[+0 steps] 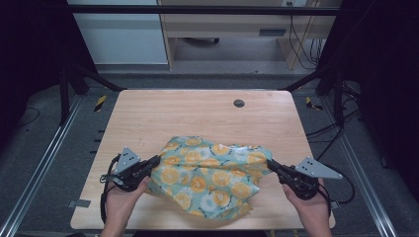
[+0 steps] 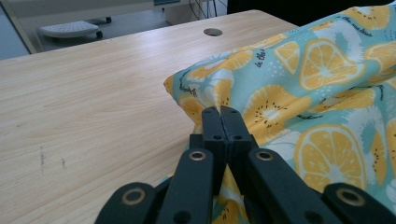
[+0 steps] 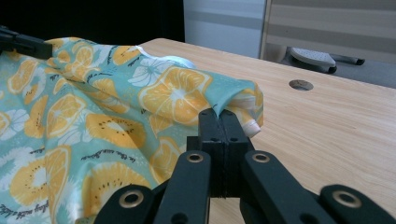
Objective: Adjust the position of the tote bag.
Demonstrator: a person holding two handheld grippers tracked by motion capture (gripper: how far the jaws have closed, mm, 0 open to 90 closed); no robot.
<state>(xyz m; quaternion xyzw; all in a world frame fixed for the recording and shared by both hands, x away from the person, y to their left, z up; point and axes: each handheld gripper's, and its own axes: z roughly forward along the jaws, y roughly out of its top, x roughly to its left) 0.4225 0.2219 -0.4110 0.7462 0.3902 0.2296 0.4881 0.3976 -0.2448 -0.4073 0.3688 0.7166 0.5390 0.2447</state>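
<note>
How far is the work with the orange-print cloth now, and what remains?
Done: both corners are caught. The left gripper and the right gripper are each shut on an opposite end of the cloth.
In hand: the cloth hangs between them, bunched and wrinkled, its lower part on the table.
Left, probably: to pull it flat and lay it out or fold it; no neat fold shows yet.

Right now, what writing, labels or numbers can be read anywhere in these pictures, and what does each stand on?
Cloth, left gripper view: small black script beside the orange slices, "in the" just legible; the rest too small to read.
Cloth, right gripper view: more black script lines, blurred, not readable.
Table: no writing.
Grippers: no labels or numbers that can be read.
</note>
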